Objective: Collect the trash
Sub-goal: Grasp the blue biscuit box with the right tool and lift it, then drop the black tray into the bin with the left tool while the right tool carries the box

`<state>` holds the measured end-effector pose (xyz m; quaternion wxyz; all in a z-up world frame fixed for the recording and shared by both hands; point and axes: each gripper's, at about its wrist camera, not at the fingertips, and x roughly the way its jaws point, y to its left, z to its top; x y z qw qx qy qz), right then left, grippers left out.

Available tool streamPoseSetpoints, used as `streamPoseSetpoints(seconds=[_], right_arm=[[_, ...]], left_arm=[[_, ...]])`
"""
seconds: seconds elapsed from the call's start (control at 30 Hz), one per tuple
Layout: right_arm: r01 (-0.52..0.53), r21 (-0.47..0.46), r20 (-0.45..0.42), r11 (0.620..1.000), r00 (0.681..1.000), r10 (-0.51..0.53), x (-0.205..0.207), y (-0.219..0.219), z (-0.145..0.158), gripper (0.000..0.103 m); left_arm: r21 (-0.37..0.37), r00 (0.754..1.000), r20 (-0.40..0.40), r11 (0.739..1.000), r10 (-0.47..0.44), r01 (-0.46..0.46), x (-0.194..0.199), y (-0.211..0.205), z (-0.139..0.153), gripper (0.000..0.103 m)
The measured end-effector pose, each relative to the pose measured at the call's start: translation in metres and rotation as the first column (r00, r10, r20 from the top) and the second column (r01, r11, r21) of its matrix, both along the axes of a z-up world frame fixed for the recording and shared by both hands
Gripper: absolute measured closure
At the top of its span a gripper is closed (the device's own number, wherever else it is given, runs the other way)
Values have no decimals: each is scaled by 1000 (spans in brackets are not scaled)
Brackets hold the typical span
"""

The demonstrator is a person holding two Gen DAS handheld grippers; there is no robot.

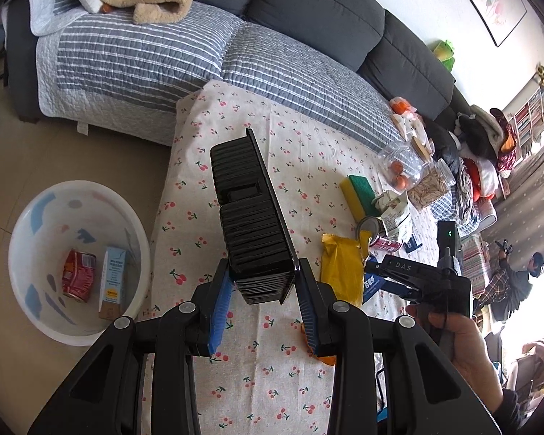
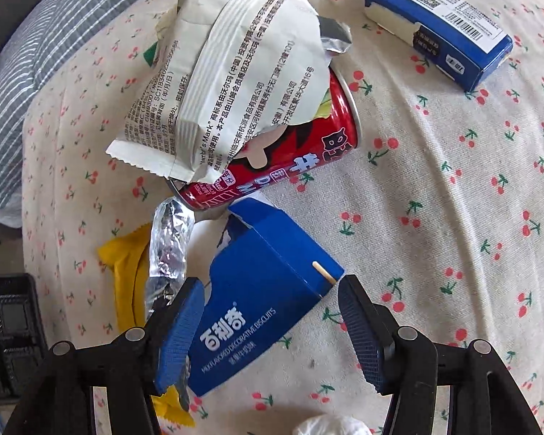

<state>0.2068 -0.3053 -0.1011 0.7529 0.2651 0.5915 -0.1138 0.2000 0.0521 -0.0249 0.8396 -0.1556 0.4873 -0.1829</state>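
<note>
Gripping a black tray (image 1: 252,224) by its lower end, the left gripper (image 1: 263,302) holds it upright above the counter (image 1: 272,380), whose cloth is printed with cherries; the blue pads press on the tray's two sides. To the left of the counter, on the floor, stands a white basin (image 1: 21,239) containing a red can (image 1: 78,273) and a small carton (image 1: 111,282).

The right gripper (image 2: 270,330) stands wide over a torn blue box (image 2: 257,311); its left pad lies at the box's edge, its right pad apart from it, and the box lies on the cloth between them. Whether the left pad touches the box cannot be told. A short wooden stick (image 2: 324,272) rests on the box's upper face.

Crowding the box from above, a red drink can (image 2: 293,152) lies on its side, half covered by a crumpled white wrapper (image 2: 235,83). To the box's left lie a strip of foil (image 2: 170,246) and a yellow wrapper (image 2: 127,282), the foil overlapping the wrapper. A second blue box (image 2: 442,25) lies well apart at the upper right.

In the left view a sponge (image 1: 357,192), clear jars (image 1: 402,166) and clothes (image 1: 478,152) occupy the far side, with a grey sofa (image 1: 319,11) behind.
</note>
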Motion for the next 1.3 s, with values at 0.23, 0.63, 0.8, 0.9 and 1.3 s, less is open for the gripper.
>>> streamPoseSetpoints(seconds=[0.23,0.63,0.8,0.9,1.3], right_arm=[[-8,-126,19,992,1000,10,-5,7,3,46],[-16,-243,134,970,990,49,-64,-44,64,47],[-20,-207,192,978,979,61,-72,-38,67,47],[-63,-124,206,990,975,87,-66,-20,64,47],[-298,-203,239,933,909,343,-48,84,69,46]], left_arm=[[-8,1000,9,1000,1,-1,-4,4,2,66],[4,994,67,996,91,-91,-12,40,17,66],[19,981,52,982,187,-188,-12,84,9,66],[46,971,31,970,236,-238,-13,110,-1,66],[249,942,-100,924,322,-289,8,140,-57,26]])
